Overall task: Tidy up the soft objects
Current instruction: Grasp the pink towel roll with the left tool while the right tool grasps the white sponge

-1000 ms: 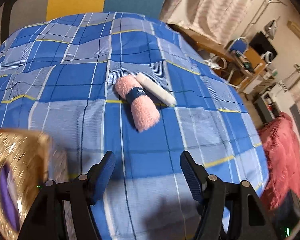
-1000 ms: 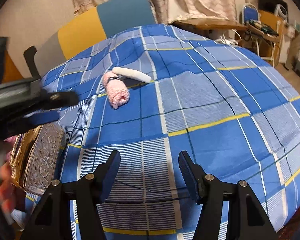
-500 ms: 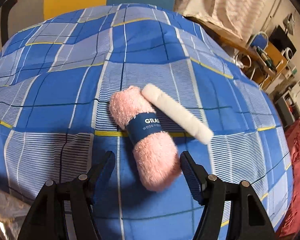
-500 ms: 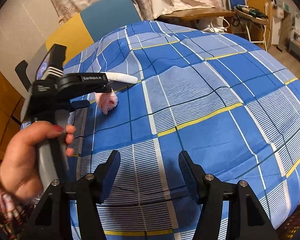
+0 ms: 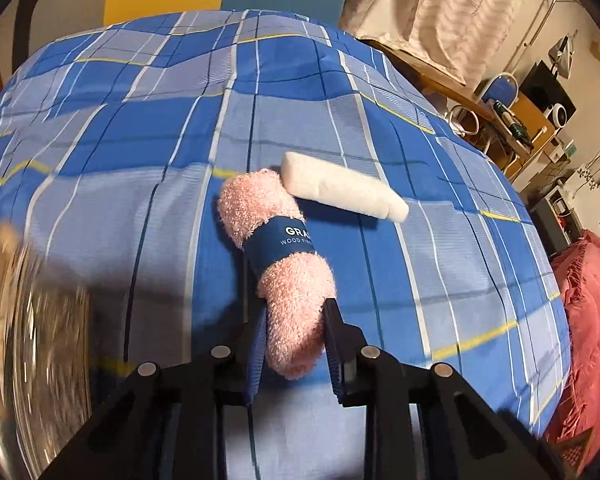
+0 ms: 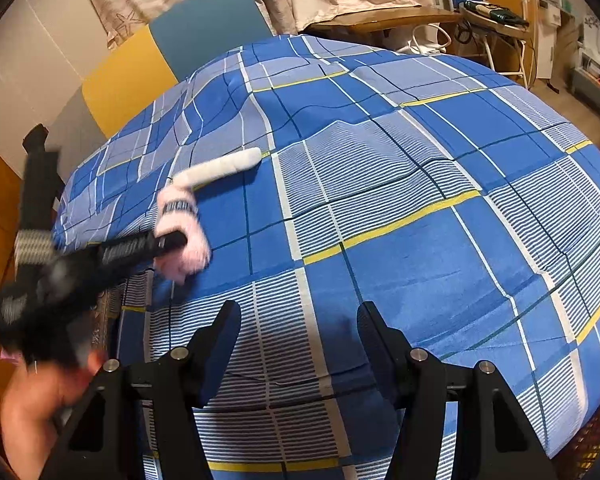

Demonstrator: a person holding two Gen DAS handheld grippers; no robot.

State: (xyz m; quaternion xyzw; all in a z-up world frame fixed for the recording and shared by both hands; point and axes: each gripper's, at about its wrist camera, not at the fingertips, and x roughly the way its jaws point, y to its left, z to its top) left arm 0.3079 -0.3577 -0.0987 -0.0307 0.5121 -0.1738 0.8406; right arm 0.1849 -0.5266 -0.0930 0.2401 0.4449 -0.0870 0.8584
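Note:
A pink fluffy towel roll [image 5: 276, 236] with a dark blue paper band lies on the blue plaid bedspread [image 5: 140, 200], and a white roll [image 5: 340, 188] touches its far end. My left gripper [image 5: 294, 320] is closing, and its blue pads press both sides of the pink roll's near end. In the right wrist view the same left gripper [image 6: 176, 240] comes in from the left onto the pink roll [image 6: 184, 256], with the white roll [image 6: 220, 168] behind it. My right gripper [image 6: 298, 316] hovers half open over bare bedspread with nothing between its fingers.
A shiny gold ornate box [image 5: 32, 320] sits blurred at the near left. A red fringed cloth [image 5: 580, 320] lies beyond the bed's right edge. A yellow and blue headboard [image 6: 160, 64] stands behind, and a desk and chair [image 6: 480, 12] crowd the far right.
My left gripper swung from over the gold box to the pink roll, dropped, and narrowed its jaws onto the roll's near end. The right gripper stayed in place with its opening unchanged.

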